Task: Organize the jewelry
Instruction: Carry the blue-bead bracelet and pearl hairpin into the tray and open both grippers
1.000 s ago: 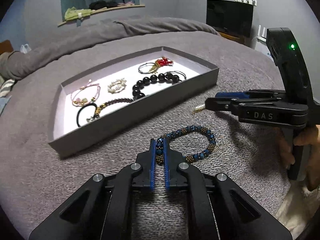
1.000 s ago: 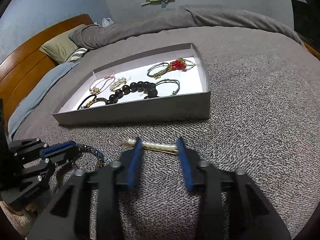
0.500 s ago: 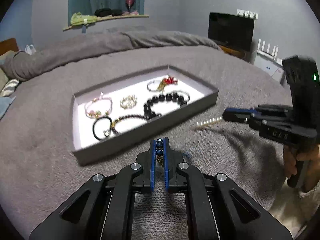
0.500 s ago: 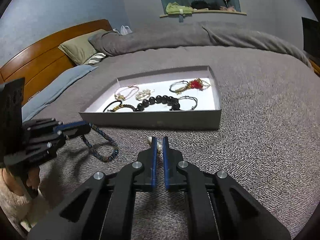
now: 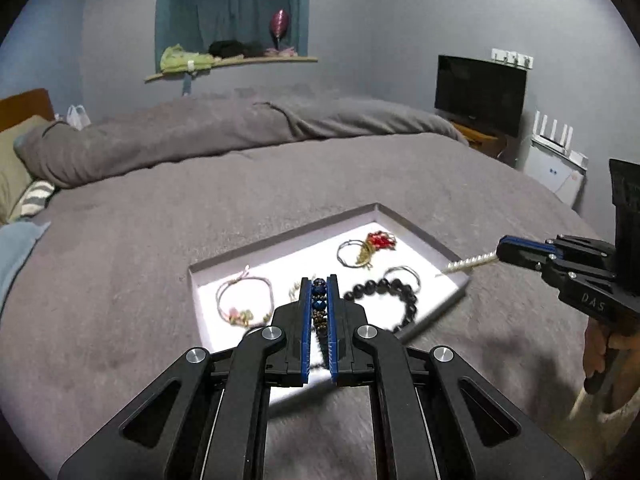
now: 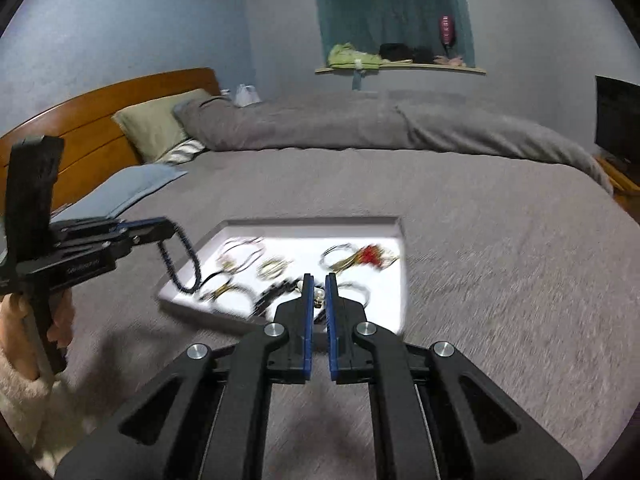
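Note:
My left gripper is shut on a blue and bronze beaded bracelet, held up in front of the grey jewelry tray. In the right wrist view that bracelet dangles as a loop from the left gripper over the tray's left corner. My right gripper is shut on a pearl hair clip; in the left wrist view the pearl clip sticks out of the right gripper above the tray's right corner. Both are lifted off the bedspread.
The tray's white floor holds a black bead bracelet, a red and gold charm bracelet, a pink cord bracelet and others. A grey bedspread lies all around. A rolled duvet and pillows lie behind.
The right jaws closed on the pearl clip. Both grippers rose off the bedspread with their pieces, and the tray now sits lower and farther in both views.

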The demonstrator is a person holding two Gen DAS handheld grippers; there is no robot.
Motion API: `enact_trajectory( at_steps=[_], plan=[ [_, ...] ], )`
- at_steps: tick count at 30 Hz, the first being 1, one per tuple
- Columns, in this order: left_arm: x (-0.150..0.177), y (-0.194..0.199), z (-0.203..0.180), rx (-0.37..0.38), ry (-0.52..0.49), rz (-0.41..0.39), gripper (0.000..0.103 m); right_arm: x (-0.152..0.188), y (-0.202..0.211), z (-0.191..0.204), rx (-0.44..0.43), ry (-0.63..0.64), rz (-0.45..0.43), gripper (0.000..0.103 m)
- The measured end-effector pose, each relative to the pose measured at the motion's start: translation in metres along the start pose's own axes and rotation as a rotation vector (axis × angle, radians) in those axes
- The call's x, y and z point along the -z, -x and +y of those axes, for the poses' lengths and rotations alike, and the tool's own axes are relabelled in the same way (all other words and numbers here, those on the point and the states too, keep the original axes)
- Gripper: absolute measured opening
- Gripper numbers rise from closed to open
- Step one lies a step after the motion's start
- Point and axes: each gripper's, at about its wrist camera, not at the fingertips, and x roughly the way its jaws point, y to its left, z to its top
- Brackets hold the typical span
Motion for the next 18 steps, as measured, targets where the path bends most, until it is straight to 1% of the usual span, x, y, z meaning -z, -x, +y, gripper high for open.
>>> enact_trajectory(
  at_steps=[2,5,7,9,13,18],
  plan=[
    [-0.005,-0.018,0.004,0.006,0.013,0.022,0.008,-0.003,-0.018,-0.007,0.027,-0.011,0.013,0.006],
    [-0.005,-0.041,0.009,0.016,0.045,0.061,0.008,-0.002,-0.050,-0.019,0.065,-0.031,0.050,0.006],
    [0.000,-0.056,0.013,0.009,0.062,0.087,0.008,0.002,-0.065,-0.024,0.085,-0.032,0.076,0.006],
    [0.006,-0.067,0.018,-0.007,0.074,0.108,0.008,0.007,-0.075,-0.028,0.112,-0.029,0.094,0.006],
    [0.017,-0.084,0.031,-0.037,0.108,0.138,0.008,0.011,-0.085,-0.036,0.134,-0.037,0.107,0.006],
    [0.024,-0.094,0.040,-0.038,0.129,0.174,0.008,0.014,-0.095,-0.039,0.125,-0.044,0.134,0.006]
  ],
)
